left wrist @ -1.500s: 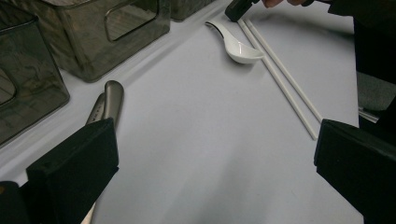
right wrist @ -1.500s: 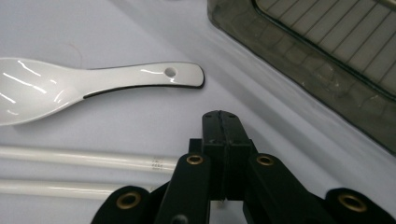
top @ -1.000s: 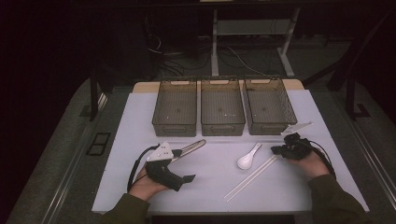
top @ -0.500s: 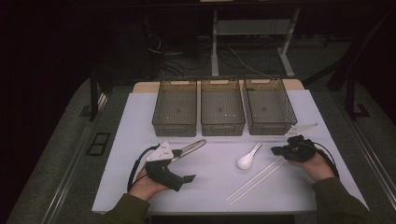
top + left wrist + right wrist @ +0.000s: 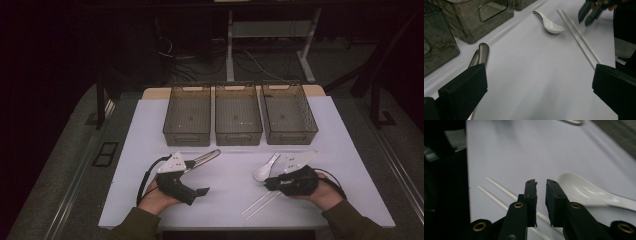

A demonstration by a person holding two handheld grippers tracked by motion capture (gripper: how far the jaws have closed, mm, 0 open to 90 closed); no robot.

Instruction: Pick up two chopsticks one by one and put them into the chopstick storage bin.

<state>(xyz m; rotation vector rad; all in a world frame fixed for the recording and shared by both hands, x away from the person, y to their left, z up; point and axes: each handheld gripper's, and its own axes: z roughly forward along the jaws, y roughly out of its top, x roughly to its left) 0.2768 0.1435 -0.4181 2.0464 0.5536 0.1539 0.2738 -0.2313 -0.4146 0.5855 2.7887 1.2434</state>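
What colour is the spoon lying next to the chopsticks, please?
The spoon is glossy white, clearest in the left gripper view.

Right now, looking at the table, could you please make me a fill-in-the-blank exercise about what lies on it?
1. Behind the utensils stand ___ dark mesh bins in a row.
2. The white soup spoon lies beside a pair of white ___.
3. The right gripper has nothing between its jaws, and the gap between them is ___.
4. The left gripper has its jaws wide ___.

Missing words: three; chopsticks; narrow; open
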